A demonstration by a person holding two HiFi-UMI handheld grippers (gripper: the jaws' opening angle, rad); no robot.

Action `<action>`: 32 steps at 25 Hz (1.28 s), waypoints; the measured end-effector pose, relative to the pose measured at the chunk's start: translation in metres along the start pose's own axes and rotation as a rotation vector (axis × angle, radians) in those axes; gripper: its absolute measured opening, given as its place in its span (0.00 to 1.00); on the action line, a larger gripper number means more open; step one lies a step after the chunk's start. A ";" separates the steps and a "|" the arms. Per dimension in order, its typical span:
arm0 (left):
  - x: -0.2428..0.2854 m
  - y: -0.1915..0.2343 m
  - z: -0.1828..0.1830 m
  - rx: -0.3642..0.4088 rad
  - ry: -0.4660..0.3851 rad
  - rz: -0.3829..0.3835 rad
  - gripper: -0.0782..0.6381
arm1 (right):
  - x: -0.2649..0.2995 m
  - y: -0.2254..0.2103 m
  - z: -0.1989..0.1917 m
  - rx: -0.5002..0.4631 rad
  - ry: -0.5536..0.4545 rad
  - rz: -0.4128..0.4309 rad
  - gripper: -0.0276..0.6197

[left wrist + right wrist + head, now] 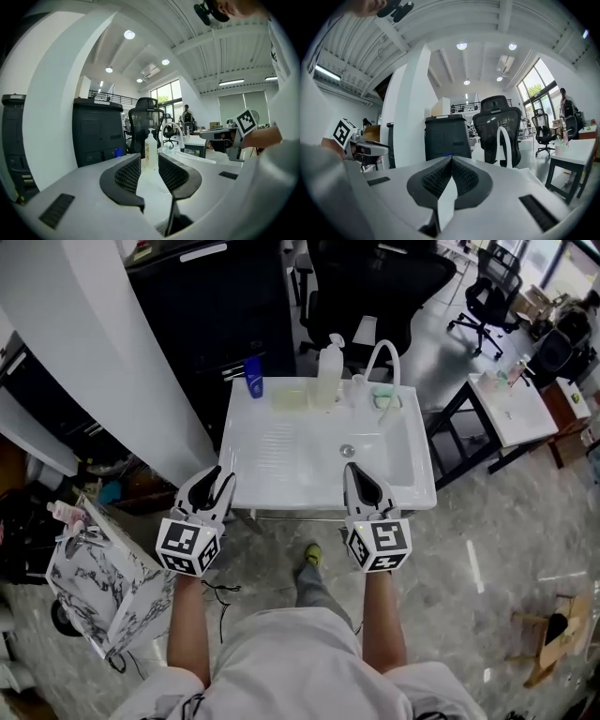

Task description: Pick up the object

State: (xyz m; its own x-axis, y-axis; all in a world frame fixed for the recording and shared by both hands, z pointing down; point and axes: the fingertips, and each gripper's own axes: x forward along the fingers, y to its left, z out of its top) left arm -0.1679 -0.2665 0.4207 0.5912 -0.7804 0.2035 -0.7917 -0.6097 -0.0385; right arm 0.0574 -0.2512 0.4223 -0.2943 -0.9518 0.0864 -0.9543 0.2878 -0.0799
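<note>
A white sink unit (328,505) stands in front of me. Along its back edge are a small blue bottle (254,377), a pale yellow sponge (290,400), a clear pump bottle (327,376) and a white arched faucet (382,362). My left gripper (217,478) hovers at the sink's front left corner, open and empty. In the left gripper view the pump bottle (150,151) shows through the gap of that gripper (149,164). My right gripper (356,474) is over the front rim near the basin, shut on nothing, its jaws (451,161) touching at the tips.
A black cabinet (211,306) and a black office chair (375,277) stand behind the sink. A white pillar (103,352) rises at the left. A marble-patterned box (94,577) sits on the floor at the left, and a white side table (511,409) at the right.
</note>
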 end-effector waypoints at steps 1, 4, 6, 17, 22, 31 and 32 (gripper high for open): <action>0.014 0.005 -0.002 0.002 0.012 0.003 0.26 | 0.014 -0.008 -0.003 0.006 0.010 0.005 0.05; 0.055 0.018 -0.007 -0.008 0.042 0.012 0.26 | 0.053 -0.031 -0.013 0.023 0.040 0.022 0.05; 0.082 0.026 -0.009 -0.018 0.054 0.016 0.26 | 0.076 -0.043 -0.020 0.034 0.057 0.037 0.05; 0.179 0.040 -0.022 0.009 0.146 0.024 0.26 | 0.157 -0.084 -0.048 0.072 0.112 0.108 0.05; 0.202 0.046 -0.025 0.051 0.183 0.001 0.26 | 0.178 -0.088 -0.047 0.112 0.088 0.119 0.05; 0.241 0.065 -0.038 0.095 0.221 -0.084 0.26 | 0.205 -0.091 -0.050 0.138 0.058 0.079 0.05; 0.246 0.068 -0.040 0.092 0.223 -0.094 0.26 | 0.208 -0.092 -0.050 0.143 0.056 0.072 0.05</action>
State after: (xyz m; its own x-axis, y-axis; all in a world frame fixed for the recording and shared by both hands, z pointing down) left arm -0.0824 -0.4943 0.5068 0.6044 -0.6763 0.4211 -0.7117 -0.6959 -0.0962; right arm 0.0817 -0.4706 0.4970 -0.3679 -0.9207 0.1304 -0.9148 0.3333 -0.2280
